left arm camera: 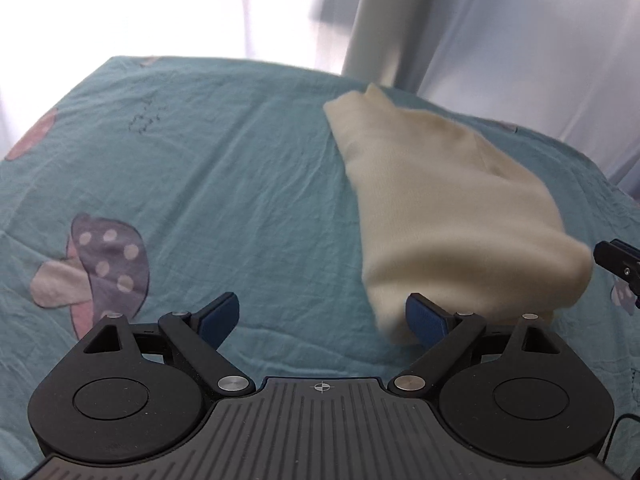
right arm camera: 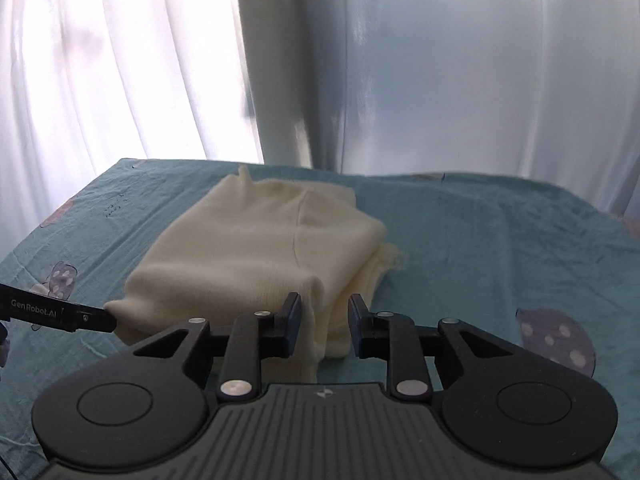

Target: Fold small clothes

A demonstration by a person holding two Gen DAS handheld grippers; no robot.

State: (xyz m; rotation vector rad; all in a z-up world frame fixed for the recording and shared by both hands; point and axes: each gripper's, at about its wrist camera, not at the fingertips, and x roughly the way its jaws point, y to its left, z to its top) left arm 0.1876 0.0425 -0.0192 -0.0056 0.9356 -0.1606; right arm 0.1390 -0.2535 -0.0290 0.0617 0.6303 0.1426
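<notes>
One garment: cream knit garment [right arm camera: 256,252], folded in layers, on the teal sheet [left arm camera: 208,184] of the bench; long axis runs away from both grippers toward the curtains [right arm camera: 120,72]
Left gripper [left arm camera: 322,322]: jaws wide apart, nothing between; garment lies ahead and to its right, one pad just beside the near corner
Right gripper [right arm camera: 325,326]: nearer; jaws narrowly parted, near folded edge between them, pads not seen pressing
Containers: none visible

A home bedroom: mushroom-print teal bedsheet [left arm camera: 240,184] and sheer white curtains [right arm camera: 120,72].
</notes>
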